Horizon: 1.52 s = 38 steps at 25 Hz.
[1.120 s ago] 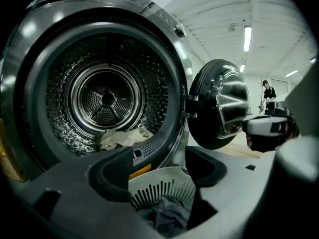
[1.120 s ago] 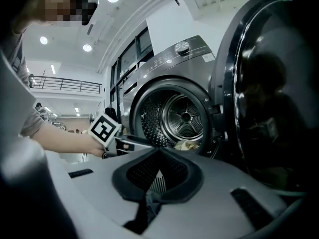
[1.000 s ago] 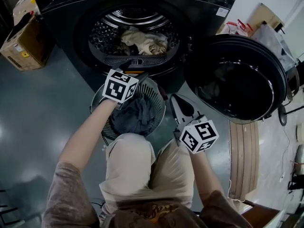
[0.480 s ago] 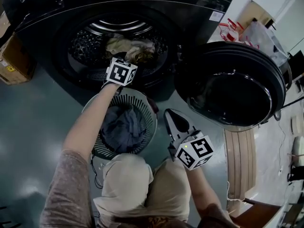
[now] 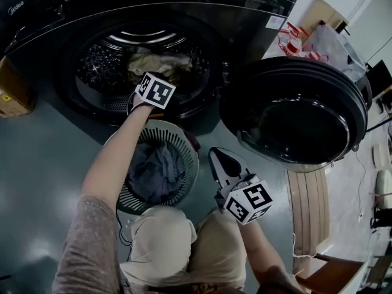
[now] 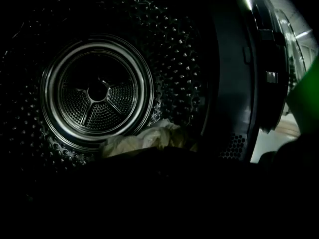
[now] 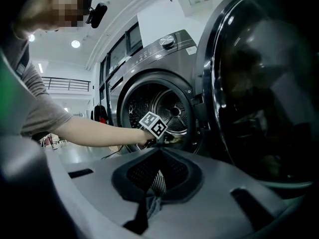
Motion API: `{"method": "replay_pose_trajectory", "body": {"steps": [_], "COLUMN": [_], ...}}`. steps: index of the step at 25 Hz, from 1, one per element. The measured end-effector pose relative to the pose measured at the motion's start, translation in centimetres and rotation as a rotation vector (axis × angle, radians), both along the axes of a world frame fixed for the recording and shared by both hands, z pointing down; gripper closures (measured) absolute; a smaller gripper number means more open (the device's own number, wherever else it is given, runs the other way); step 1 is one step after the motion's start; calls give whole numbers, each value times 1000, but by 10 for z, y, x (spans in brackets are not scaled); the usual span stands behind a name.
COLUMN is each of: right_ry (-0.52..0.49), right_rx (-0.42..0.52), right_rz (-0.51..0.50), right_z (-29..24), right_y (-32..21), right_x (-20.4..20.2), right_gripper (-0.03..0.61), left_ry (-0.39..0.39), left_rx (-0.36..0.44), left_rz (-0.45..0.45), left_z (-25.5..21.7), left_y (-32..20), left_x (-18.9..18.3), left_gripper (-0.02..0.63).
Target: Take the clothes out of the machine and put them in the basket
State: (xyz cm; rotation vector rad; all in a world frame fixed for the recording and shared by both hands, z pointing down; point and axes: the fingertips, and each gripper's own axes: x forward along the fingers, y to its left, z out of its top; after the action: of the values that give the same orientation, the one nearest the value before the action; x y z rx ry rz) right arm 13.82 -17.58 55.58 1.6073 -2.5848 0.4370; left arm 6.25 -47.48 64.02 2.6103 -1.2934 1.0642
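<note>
In the head view, the left gripper (image 5: 153, 88) reaches into the round mouth of the washing machine (image 5: 245, 17). Its tips are out of sight past its marked cube. A pale cloth (image 5: 156, 63) lies at the bottom of the drum (image 5: 101, 63), near the front edge and just beyond the gripper. The round door (image 5: 294, 112) hangs wide open on the right. The white basket (image 5: 184, 141) sits on the floor (image 5: 43, 158), right under the machine's mouth. Blue-grey clothes (image 5: 153, 170) lie inside it. The right gripper (image 5: 217, 159) hangs just beside the basket's right edge, over the floor. Its jaws are together with nothing in them.

In the left gripper view, the shiny back of the drum fills the middle. The pale cloth lies low in the drum, just past a big dark patch that covers the bottom of the picture. The jaws have just been closing. It is too dark down there to tell if they squeeze anything, or what is between them.

In the right gripper view, the two grey jaws meet at their tips and hold nothing. The basket's slats and a bit of the blue-grey clothes show through a gap between them. Farther off, the person's arm (image 7: 94, 133) stretches to the machine's mouth. The open door stands at the right.
</note>
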Motion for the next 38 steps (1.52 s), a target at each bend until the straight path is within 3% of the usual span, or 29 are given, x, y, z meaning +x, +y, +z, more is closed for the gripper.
{"method": "replay_pose_trajectory", "body": {"steps": [4,6,11,17,23,30,38], "right_ry": [11,16,31,19,20,15,21], "right_rx": [3,2,12,48,83,90,108], "right_rz": [2,3,-25,-81,-124,-173,-208], "right_z": [0,2,1,-10,-22,-27,-40], "right_y": [1,2,7,15,15,15,13], "right_x": [3,4,-2,-16,-26,-46,-61], "right_gripper": [581,581,581,581,581,581,581], "left_ry": [83,168,260,289,340,362,360], "left_rx": [-3,-6,25,23,10,4,-6], "left_rz": [-52,-39,23,90,85,39,39], "left_z": [-11,-22,-65,-109,-140,-155,-158], "left_y": [2,10,57,147,227,279,312], "left_x": [-16,-15,-22,-51,-76,-107,-111], "left_gripper": [588,589,591,592,592,592,571]}}
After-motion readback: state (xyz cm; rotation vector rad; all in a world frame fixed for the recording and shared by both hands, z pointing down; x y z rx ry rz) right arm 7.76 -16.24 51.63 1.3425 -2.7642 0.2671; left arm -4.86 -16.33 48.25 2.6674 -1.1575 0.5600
